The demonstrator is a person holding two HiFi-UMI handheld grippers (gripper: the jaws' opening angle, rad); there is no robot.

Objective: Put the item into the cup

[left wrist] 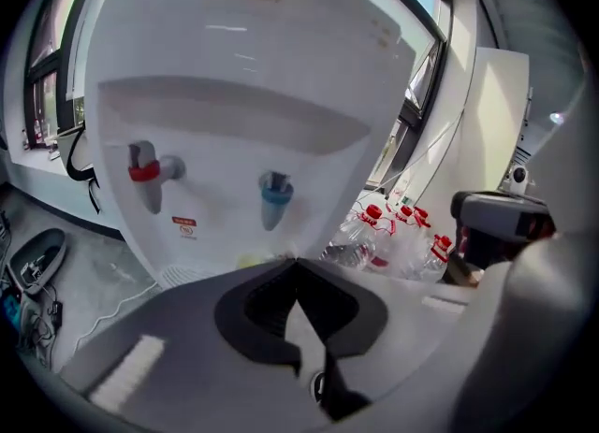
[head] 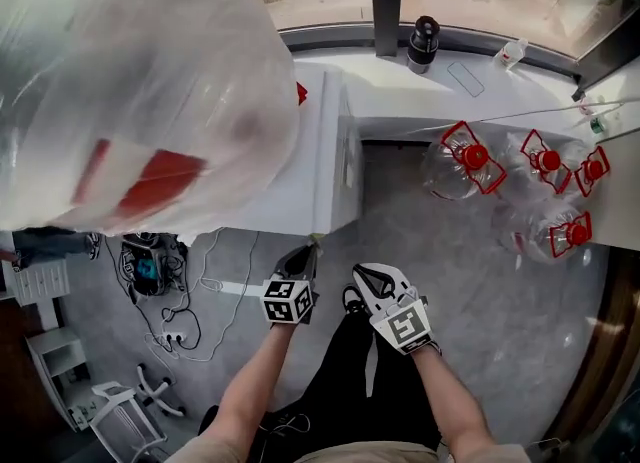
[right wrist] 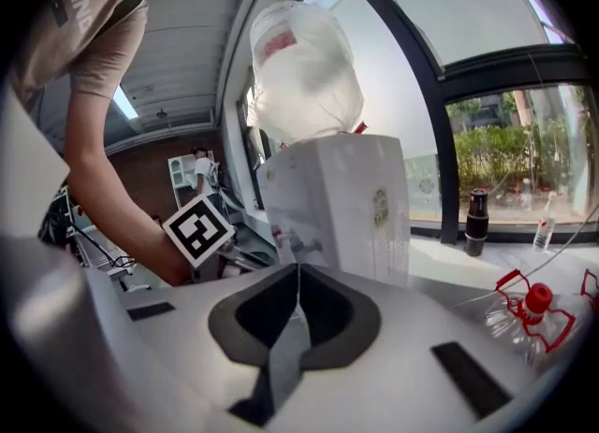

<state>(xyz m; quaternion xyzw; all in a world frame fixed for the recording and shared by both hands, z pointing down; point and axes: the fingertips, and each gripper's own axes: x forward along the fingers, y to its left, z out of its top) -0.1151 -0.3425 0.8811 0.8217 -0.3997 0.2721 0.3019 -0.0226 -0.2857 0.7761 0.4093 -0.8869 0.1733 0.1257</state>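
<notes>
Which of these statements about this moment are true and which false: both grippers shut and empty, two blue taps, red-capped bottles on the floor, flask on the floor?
1. The left gripper and the right gripper are both shut with nothing between the jaws. True.
2. The dispenser has two blue taps. False: it has one red tap and one blue tap.
3. Red-capped bottles sit on the floor. True.
4. The black flask stands on the floor. False: it stands on the sill by the window.
</notes>
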